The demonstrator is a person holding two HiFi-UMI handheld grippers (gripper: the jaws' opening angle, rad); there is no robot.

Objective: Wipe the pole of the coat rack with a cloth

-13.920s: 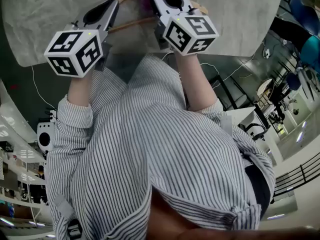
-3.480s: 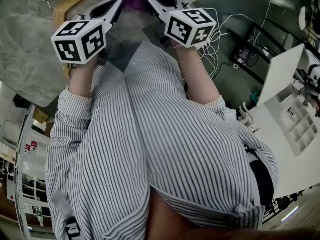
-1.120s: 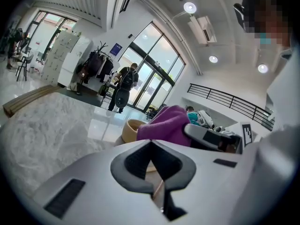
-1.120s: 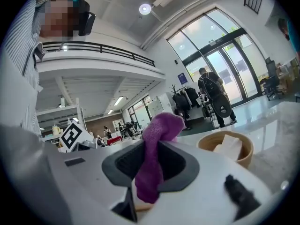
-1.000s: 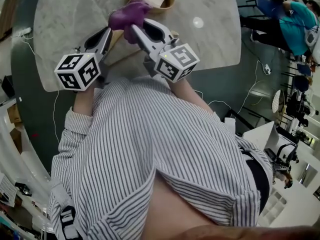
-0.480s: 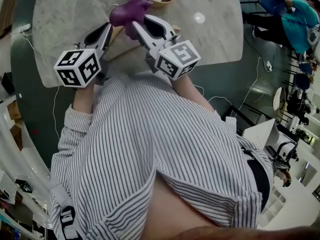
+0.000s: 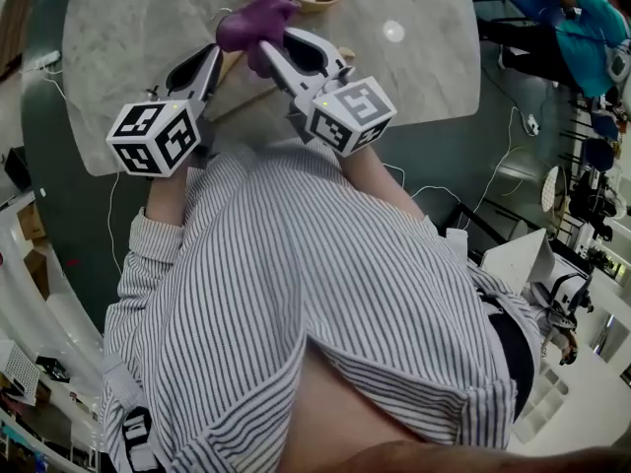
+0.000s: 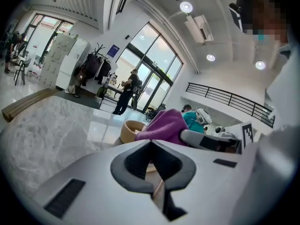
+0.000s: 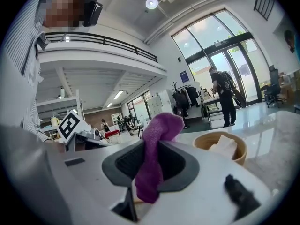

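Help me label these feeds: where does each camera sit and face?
Head view: on the person's head, facing steeply down at striped shirt, left gripper, right gripper, marble table.
Left gripper view: on that gripper, along its jaws toward the wooden bowl; right gripper shows.
Right gripper view: on that gripper, along jaws clamping the purple cloth, toward the bowl; left gripper's cube shows.
Shared: cloth and bowl.

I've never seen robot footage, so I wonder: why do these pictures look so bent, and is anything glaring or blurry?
Head view: the wide lens bends everything; a glare spot shines on the table. Left gripper view: dark rounded corners, ceiling lights flare, the pole pinched close to the lens looks soft. Right gripper view: same bulge, cloth fairly sharp.
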